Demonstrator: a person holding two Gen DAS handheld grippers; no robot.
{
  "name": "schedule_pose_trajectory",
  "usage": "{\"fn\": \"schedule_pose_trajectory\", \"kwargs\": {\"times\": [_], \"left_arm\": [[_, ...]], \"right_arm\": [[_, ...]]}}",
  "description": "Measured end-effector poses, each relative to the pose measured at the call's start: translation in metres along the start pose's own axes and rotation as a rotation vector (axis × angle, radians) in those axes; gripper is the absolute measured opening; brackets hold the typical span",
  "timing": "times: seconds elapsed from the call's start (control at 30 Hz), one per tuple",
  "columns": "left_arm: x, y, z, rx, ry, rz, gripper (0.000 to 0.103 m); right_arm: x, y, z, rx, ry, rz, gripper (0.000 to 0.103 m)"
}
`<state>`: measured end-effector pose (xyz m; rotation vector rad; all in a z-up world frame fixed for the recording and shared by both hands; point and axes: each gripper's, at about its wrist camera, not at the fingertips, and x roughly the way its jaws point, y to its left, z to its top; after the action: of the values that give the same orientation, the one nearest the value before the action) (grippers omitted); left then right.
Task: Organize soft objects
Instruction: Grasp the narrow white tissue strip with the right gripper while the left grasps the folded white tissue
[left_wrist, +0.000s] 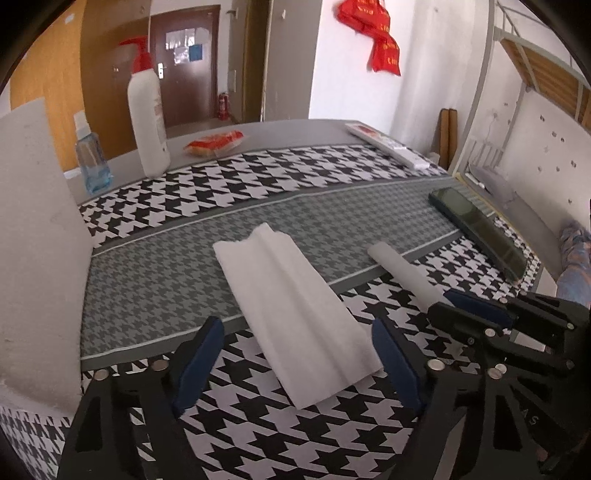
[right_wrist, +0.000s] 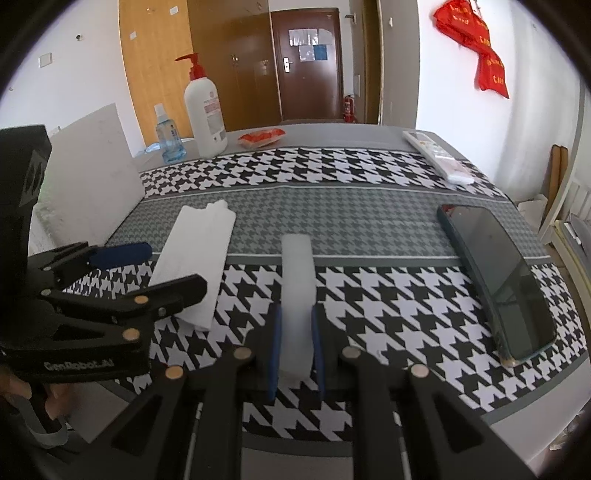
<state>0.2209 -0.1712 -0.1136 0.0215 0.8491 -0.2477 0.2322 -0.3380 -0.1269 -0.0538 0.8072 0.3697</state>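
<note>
In the lower middle of the right wrist view, the right hand-held gripper (right_wrist: 296, 345) pinches the near end of a rolled white cloth (right_wrist: 297, 280) lying on the checked counter (right_wrist: 388, 295). In the left wrist view, the left hand-held gripper (left_wrist: 295, 363) is spread around a folded white cloth (left_wrist: 291, 306) at frame centre. A phone (right_wrist: 498, 277) lies at right.

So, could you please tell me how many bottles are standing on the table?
2. The white pump bottle with a red pump stands at the table's far left, and the small blue spray bottle is just left of it. None appear hidden.
</note>
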Motion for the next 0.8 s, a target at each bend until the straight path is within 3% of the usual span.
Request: {"fn": "schedule_pose_trajectory", "kwargs": {"times": [0.2,0.4,0.47,0.57,0.8], "left_arm": [[0.009,-0.005,0.001,0.017,0.023,0.018,0.070],[0.011,-0.010,0.004,0.038,0.024,0.030,0.050],[0.011,-0.011,0.005,0.042,0.025,0.026,0.035],[0.012,-0.011,0.007,0.045,0.025,0.025,0.024],[0.013,-0.012,0.007,0.050,0.025,0.019,0.016]], "right_arm": [[0.000,-0.001,-0.001,0.001,-0.001,0.007,0.020],[0.000,-0.002,-0.001,0.002,-0.001,0.008,0.020],[0.000,-0.002,-0.001,0.004,0.000,0.010,0.020],[0.001,-0.001,-0.002,0.002,0.001,0.007,0.020],[0.003,0.001,-0.001,-0.015,0.003,0.006,0.024]]}}
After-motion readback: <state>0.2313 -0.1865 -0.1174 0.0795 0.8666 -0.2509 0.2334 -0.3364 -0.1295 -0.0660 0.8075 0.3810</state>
